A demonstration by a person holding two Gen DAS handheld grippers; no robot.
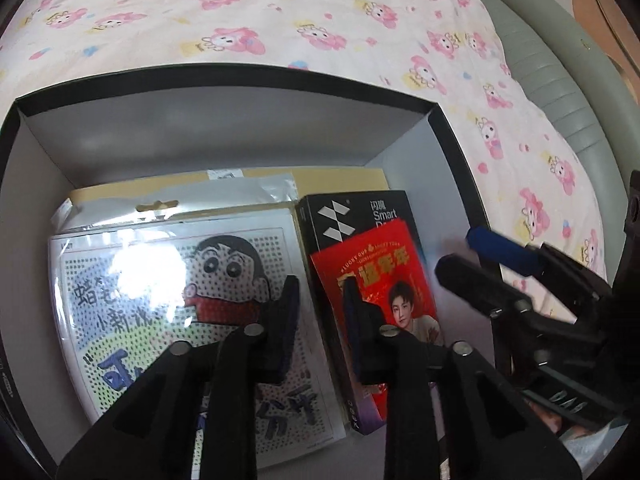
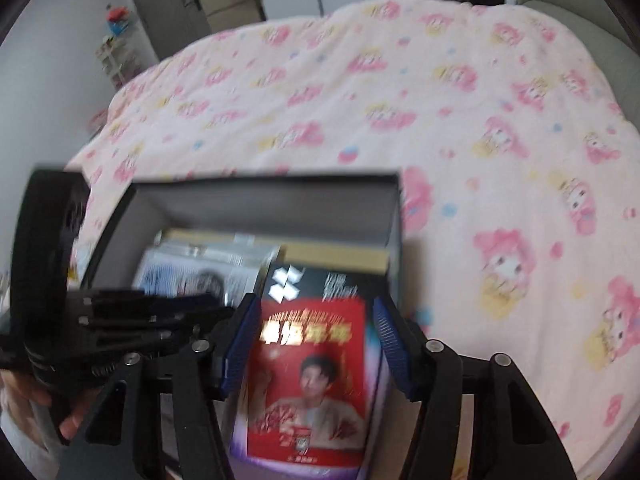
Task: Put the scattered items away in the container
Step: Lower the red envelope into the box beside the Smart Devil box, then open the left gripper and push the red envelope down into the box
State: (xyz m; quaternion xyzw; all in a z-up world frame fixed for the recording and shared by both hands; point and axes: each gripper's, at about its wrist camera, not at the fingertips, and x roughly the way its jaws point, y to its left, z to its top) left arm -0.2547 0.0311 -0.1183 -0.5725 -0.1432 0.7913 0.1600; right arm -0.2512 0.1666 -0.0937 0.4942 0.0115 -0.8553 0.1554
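Inside the black container (image 1: 452,128) on the pink cartoon-print bedspread (image 1: 320,20), a red card (image 2: 308,384) lies on a black "Smart" box (image 1: 340,216), beside a bagged cartoon bead kit (image 1: 168,292). Over it, the right gripper (image 2: 316,348) has its blue pads either side of the card, apart from it. The left gripper (image 1: 320,304) stands narrowly parted above the kit and box, gripping nothing.

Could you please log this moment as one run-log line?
stage: placing in box | left gripper: open, empty, over cartoon sheet | right gripper: open, straddling red card on black carton
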